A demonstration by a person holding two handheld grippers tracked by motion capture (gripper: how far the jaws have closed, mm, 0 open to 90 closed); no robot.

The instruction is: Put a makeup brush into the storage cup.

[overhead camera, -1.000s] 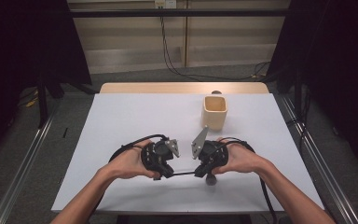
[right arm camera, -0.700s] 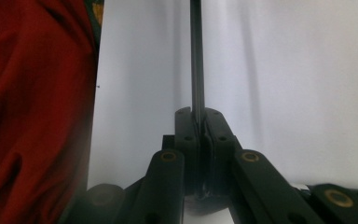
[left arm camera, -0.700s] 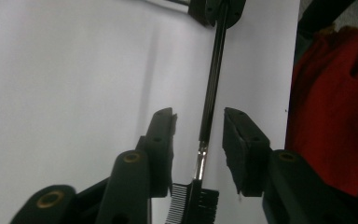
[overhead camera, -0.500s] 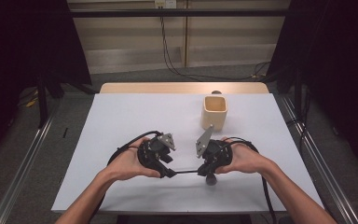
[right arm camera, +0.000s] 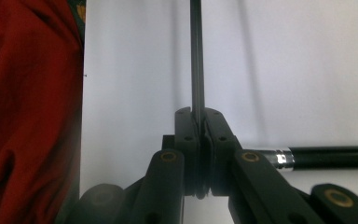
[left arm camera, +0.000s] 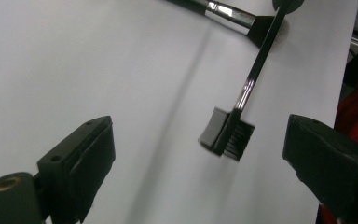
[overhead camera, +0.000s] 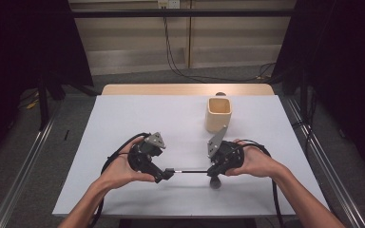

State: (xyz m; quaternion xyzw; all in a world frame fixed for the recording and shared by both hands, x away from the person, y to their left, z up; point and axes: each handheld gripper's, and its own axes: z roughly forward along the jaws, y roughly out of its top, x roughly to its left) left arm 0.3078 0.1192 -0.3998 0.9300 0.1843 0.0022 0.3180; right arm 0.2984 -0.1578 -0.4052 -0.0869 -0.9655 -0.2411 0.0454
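A thin black brow comb (overhead camera: pixel 190 171) hangs level between the two grippers, just above the white table (overhead camera: pixel 171 118). My right gripper (overhead camera: pixel 212 170) is shut on its handle (right arm camera: pixel 196 56), which runs straight up from the pinched jaws (right arm camera: pixel 201 116) in the right gripper view. My left gripper (overhead camera: pixel 164 175) stands open; its jaws have just been opening. In the left gripper view the comb's grey toothed head (left arm camera: pixel 224 136) sits free between the wide jaws (left arm camera: pixel 203 140), touching neither pad. A makeup brush with a silver ferrule (right arm camera: pixel 284 157) lies on the table beside the right gripper.
A beige square cup (overhead camera: pixel 218 113) stands upright at the back right of the table. The makeup brush (left arm camera: pixel 228 15) lies past the comb in the left gripper view. A red garment (right arm camera: pixel 28 116) shows at the table's near edge. Cables trail from both grippers.
The left gripper's jaws opened off the comb's head and the left hand drew left, away from the right gripper. The right gripper kept still, shut on the handle.
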